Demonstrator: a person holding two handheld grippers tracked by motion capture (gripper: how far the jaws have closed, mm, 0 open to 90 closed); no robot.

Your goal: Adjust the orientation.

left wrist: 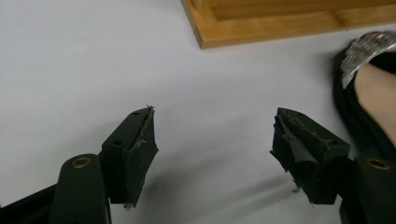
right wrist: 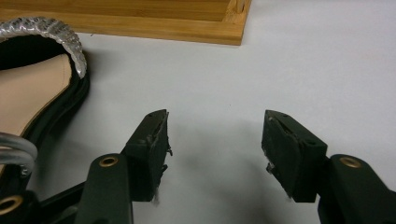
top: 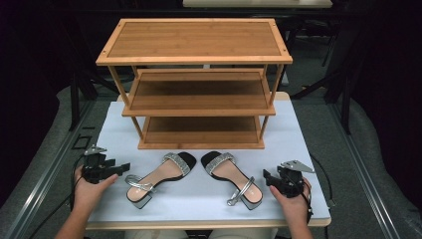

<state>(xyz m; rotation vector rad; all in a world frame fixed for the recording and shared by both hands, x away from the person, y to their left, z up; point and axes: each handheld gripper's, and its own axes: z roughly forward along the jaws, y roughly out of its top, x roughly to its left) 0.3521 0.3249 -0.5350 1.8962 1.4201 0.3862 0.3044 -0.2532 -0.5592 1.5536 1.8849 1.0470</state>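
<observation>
Two sandals with tan insoles, black soles and silver straps lie on the white table top in front of a wooden three-tier shoe rack. The left sandal points its toe toward the rack, as does the right sandal. My left gripper rests at the table's left, open, with only bare table between its jaws; the left sandal's toe lies just to its right. My right gripper sits at the right, open and empty, beside the right sandal.
The rack's base stands just beyond both grippers, also seen in the right gripper view. The white table top has bare room on both sides of the rack. Dark floor and metal frame rails surround the table.
</observation>
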